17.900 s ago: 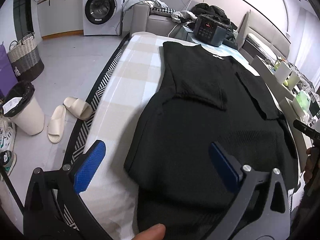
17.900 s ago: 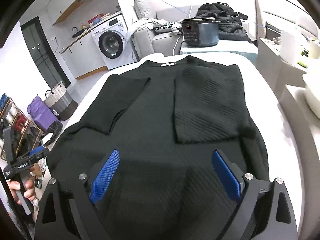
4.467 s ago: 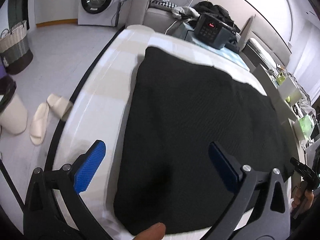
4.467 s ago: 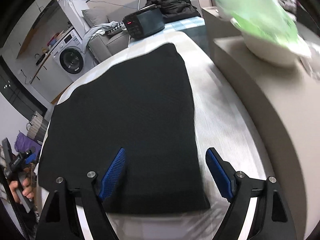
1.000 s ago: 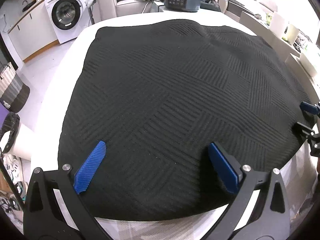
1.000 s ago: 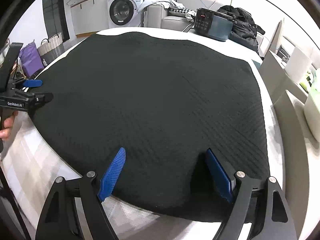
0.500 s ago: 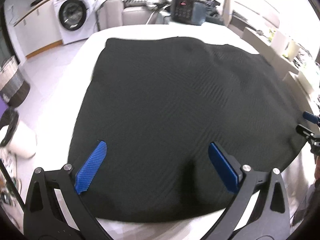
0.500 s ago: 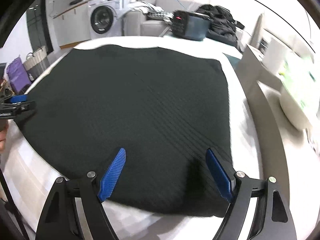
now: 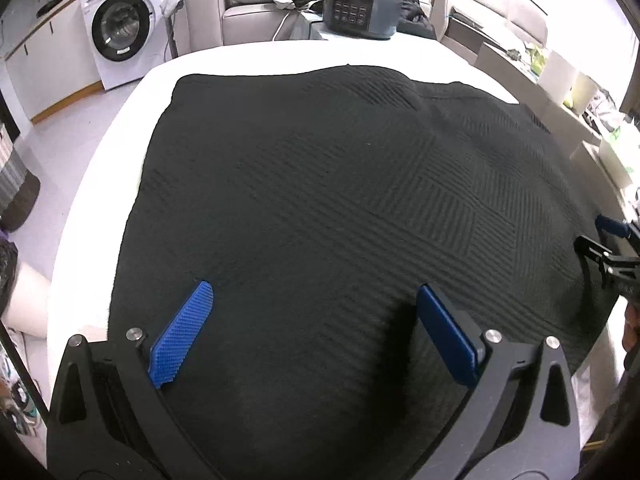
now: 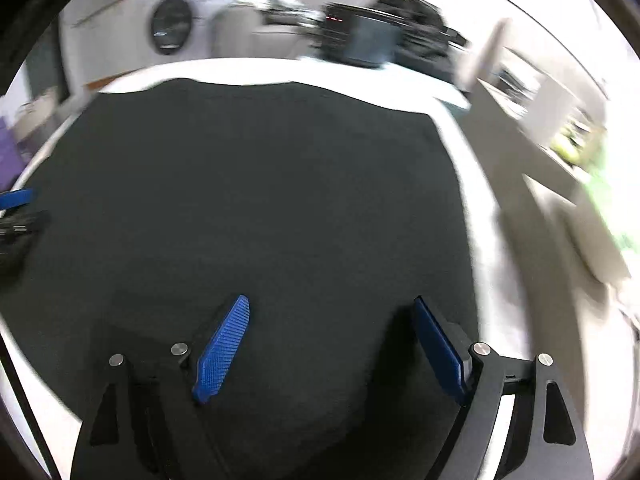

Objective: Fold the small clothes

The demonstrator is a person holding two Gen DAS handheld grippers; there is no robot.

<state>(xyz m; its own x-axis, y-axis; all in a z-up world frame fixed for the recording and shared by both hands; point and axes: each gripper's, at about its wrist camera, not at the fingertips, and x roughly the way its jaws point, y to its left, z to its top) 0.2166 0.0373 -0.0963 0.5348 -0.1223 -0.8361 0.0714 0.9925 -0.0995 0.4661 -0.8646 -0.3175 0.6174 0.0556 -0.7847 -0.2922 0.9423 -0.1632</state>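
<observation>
From the left wrist view, a washer point(image 9: 120, 28) stands far left against the wall, then a grey sofa point(image 9: 240, 20) heaped with laundry, then a dark cooker point(image 9: 360, 10) at the bed's far end, and a cluttered side shelf point(image 9: 568, 80) on the right. None of them lies on the black knit point(image 9: 320, 208), which is spread flat, folded, over most of the white bed point(image 9: 120, 152).

The knit's near edge is hidden under both grippers, so its full outline cannot be made out; its long axis cannot be told. Its far edge runs roughly across the bed, left to right, with a low hump toward the right.

The left gripper point(image 9: 316, 332) hovers over the knit's near part, blue pads wide apart, nothing between them. The right gripper point(image 10: 332, 344) is likewise spread with nothing gripped, above the knit's right near corner. The right wrist view is smeared by motion, so room details there are unclear. Each gripper appears at the edge of the other's view.
</observation>
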